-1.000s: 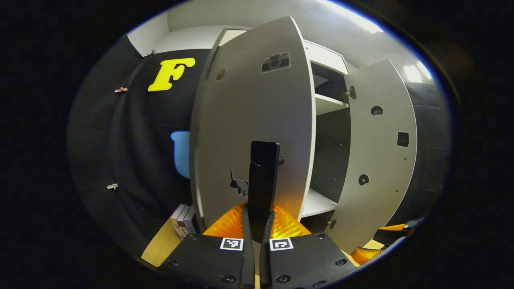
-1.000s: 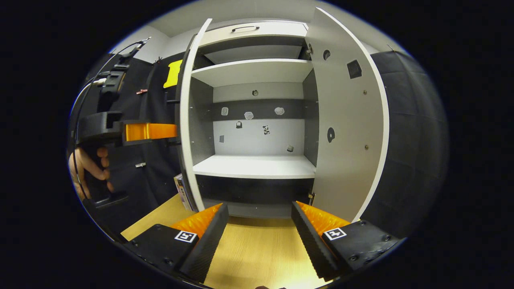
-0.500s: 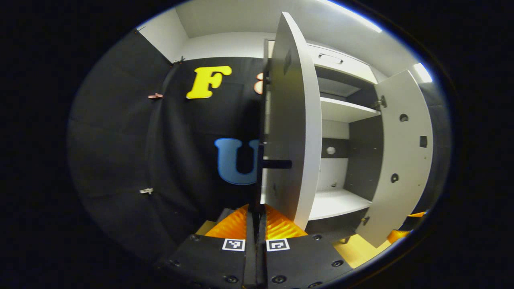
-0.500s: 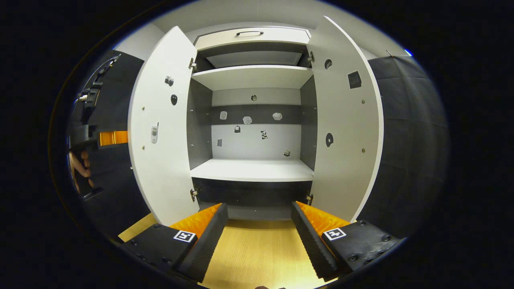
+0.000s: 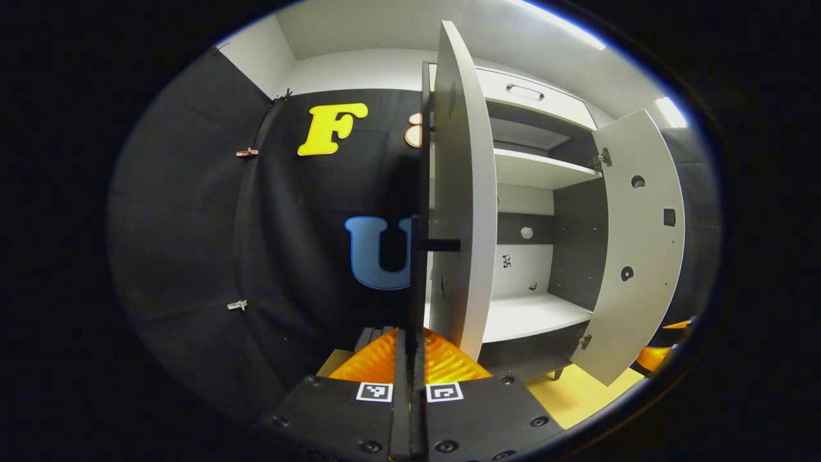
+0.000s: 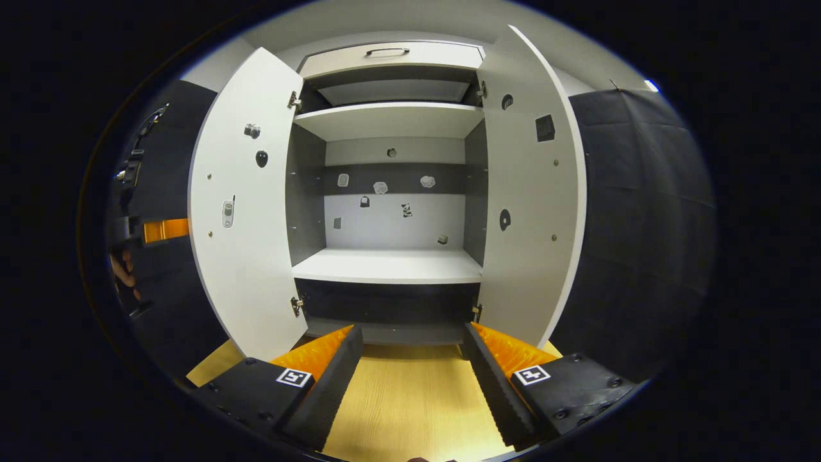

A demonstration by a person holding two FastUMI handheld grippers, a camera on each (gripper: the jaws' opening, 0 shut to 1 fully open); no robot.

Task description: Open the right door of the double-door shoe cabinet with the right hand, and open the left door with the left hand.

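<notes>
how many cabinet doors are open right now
2. The left door is swung out on the left side of the shoe cabinet, and the right door is swung out on its right side. The top drawer looks shut.

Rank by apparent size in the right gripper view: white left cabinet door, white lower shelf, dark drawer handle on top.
1. White left cabinet door, though it sits nearer the camera.
2. White lower shelf.
3. Dark drawer handle, clearly smallest.
</notes>
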